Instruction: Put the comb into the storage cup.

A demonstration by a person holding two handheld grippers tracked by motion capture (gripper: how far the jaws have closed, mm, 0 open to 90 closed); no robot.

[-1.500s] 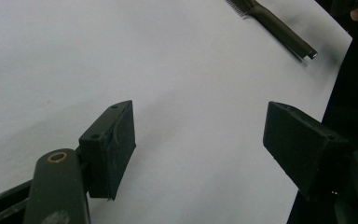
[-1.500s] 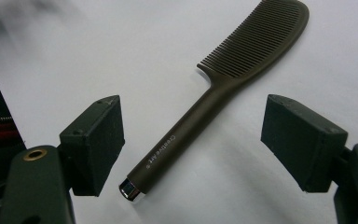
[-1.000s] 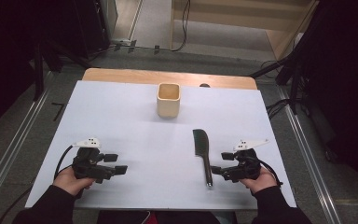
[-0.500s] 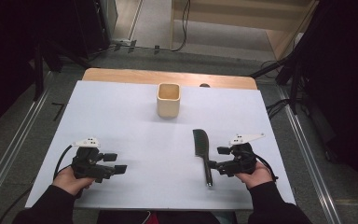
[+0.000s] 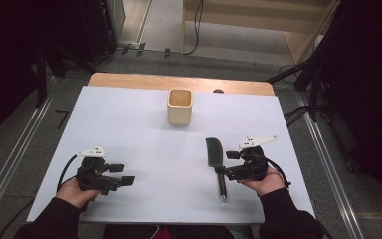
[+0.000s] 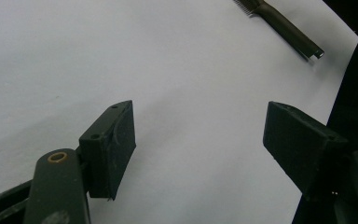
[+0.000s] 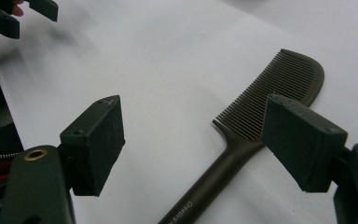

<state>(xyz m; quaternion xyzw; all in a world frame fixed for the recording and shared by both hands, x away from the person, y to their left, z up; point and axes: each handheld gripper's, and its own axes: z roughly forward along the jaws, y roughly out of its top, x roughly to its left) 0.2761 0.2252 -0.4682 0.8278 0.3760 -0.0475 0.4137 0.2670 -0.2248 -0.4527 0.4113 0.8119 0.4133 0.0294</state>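
The table (image 5: 144, 124), covered in white, carries a wooden cup (image 5: 180, 106) toward its far edge, which serves as the landmark here. Nearer the person than the cup and a little to its right lies the dark comb (image 5: 215, 160), flat, its toothed head pointing toward the cup and its handle toward the person.

The right tool (image 5: 227, 173) has moved over the last second: it stood apart to the right of the comb, and it is now drawn in against the handle, on the person's side of the cup. In the right gripper view its jaws stand wide, and the comb (image 7: 242, 140) runs between them without being gripped. Whether a jaw already touches the handle is hard to tell. This looks like the approach to a pick-up, with the closing not yet made.

The left tool (image 5: 124, 180), nearer than the cup and well to its left, has not shifted; its jaws also stand wide, holding nothing.
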